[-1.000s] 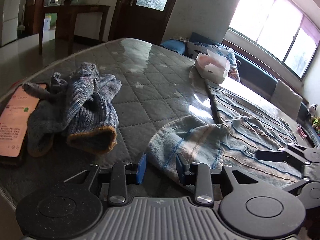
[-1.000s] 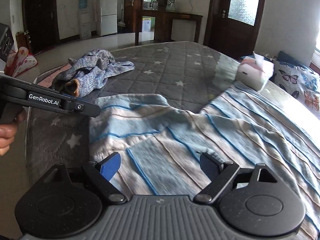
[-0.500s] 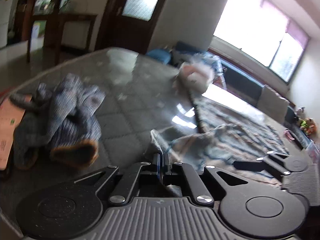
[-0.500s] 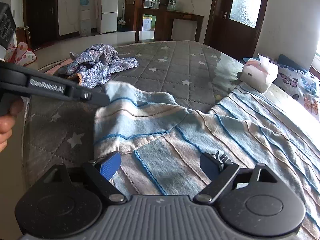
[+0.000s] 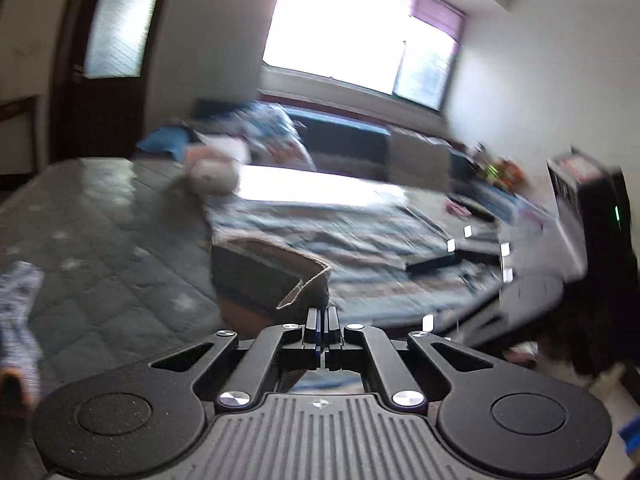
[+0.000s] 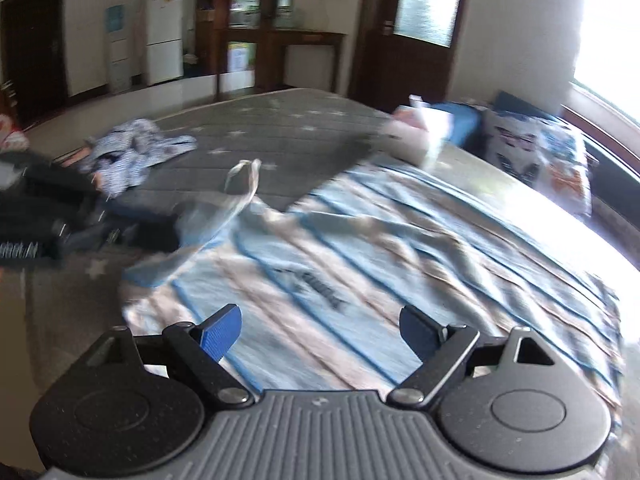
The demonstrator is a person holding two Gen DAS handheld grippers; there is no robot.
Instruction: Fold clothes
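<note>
A light blue striped garment (image 6: pixel 360 248) lies spread on the grey quilted mattress (image 6: pixel 280 128). My left gripper (image 5: pixel 322 316) is shut on the garment's sleeve (image 5: pixel 280 280) and holds it lifted above the mattress. In the right wrist view the left gripper (image 6: pixel 160 232) shows at the left with the sleeve (image 6: pixel 240 184) raised from it. My right gripper (image 6: pixel 320 328) is open and empty, just above the garment's near part. Both views are blurred by motion.
A blue-grey knitted garment (image 6: pixel 136 152) lies bunched at the mattress's left side and shows in the left wrist view (image 5: pixel 16 312). A white tissue box (image 6: pixel 420 132) stands at the far edge. Patterned pillows (image 6: pixel 552 160) lie beyond, under the window.
My left gripper shut on the sleeve and has lifted it, swinging to the right over the garment. My right gripper stays open and has shifted slightly over the garment.
</note>
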